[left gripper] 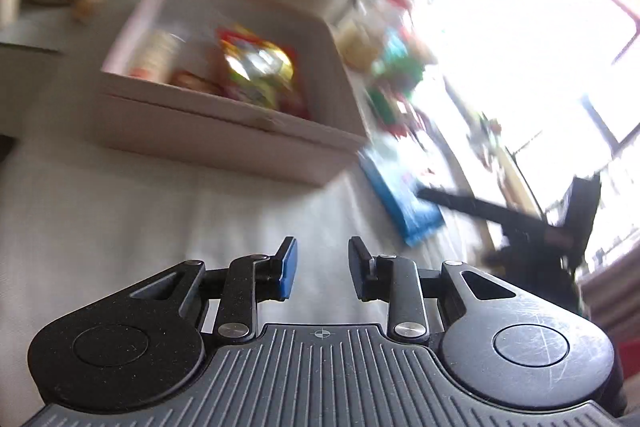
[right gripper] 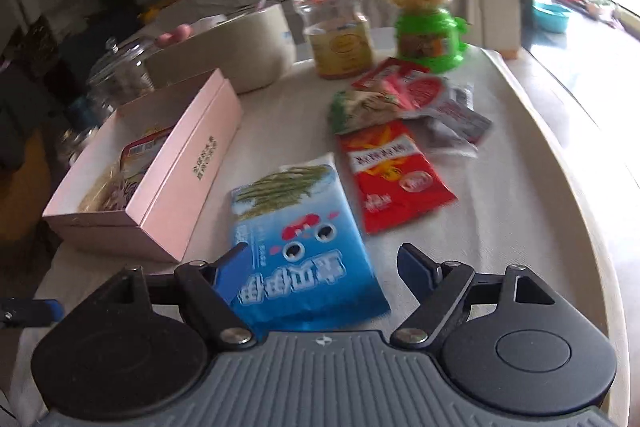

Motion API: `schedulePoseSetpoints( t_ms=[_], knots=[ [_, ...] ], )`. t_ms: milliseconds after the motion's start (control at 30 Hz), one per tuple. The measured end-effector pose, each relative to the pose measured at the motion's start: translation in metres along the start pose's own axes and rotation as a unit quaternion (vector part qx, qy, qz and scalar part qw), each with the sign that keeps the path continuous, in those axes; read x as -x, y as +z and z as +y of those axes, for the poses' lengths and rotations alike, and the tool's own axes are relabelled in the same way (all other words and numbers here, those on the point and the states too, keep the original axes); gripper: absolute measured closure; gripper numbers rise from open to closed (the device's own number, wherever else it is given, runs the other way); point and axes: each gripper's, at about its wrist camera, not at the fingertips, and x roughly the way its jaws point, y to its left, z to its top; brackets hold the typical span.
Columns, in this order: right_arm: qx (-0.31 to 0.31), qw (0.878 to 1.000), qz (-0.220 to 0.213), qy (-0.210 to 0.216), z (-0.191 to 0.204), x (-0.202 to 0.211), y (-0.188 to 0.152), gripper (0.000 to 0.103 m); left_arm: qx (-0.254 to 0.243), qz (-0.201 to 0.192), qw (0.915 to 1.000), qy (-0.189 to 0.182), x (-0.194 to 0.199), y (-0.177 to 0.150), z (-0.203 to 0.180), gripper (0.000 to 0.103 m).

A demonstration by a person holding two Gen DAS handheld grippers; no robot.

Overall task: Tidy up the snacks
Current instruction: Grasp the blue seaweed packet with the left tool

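An open pink box (left gripper: 224, 115) on the white cloth holds a shiny yellow-and-red packet (left gripper: 256, 67) and other snacks. My left gripper (left gripper: 322, 267) hovers in front of it, open, with nothing between its pads. A blue snack packet (right gripper: 296, 227) lies flat beside the pink box (right gripper: 180, 163). My right gripper (right gripper: 324, 267) is open wide just over the packet's near end, its pads clear of it. Beyond lie a red packet (right gripper: 394, 175), a green-and-white packet (right gripper: 368, 107) and a few red-and-white packets (right gripper: 424, 91). The left wrist view is blurred.
At the back stand a red-lidded clear jar (right gripper: 336, 27), a green candy dispenser (right gripper: 424, 27), a white pot (right gripper: 240, 47) and a glass jar (right gripper: 120, 67). The table's rounded edge (right gripper: 580, 187) runs down the right.
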Motion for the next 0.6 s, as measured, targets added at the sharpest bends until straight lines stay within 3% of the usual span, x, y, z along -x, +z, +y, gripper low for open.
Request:
schedulePoseSetpoints(
  t_ms=[67, 167, 200, 300, 367, 467, 600],
  knots=[
    [0.021, 1.000, 0.010, -0.008, 0.006, -0.012, 0.008, 0.023, -0.006, -0.012, 0.9999, -0.001, -0.004, 0.001, -0.006, 0.071],
    [0.039, 0.998, 0.035, 0.022, 0.013, -0.028, 0.012, 0.019, 0.025, -0.047, 0.9986, 0.008, 0.001, -0.012, -0.003, 0.071],
    [0.051, 0.998, 0.036, 0.024, 0.017, -0.028, 0.012, 0.023, 0.041, -0.053, 0.9977, 0.014, 0.002, -0.018, 0.000, 0.071],
    [0.064, 0.996, 0.052, 0.038, 0.026, -0.018, 0.007, 0.053, 0.060, -0.045, 0.9969, 0.023, 0.002, -0.032, -0.002, 0.071],
    [0.056, 0.995, 0.065, 0.060, 0.030, -0.005, -0.002, 0.063, 0.051, -0.038, 0.9979, 0.014, -0.001, -0.029, -0.006, 0.071],
    [0.032, 0.993, 0.075, 0.090, 0.038, 0.009, -0.026, 0.064, 0.025, -0.020, 0.9994, -0.010, -0.019, -0.019, -0.012, 0.071],
    [0.017, 0.993, 0.062, 0.095, 0.047, 0.029, -0.051, 0.062, -0.037, 0.010, 0.9992, -0.010, -0.047, -0.004, -0.025, 0.071]
  ],
)
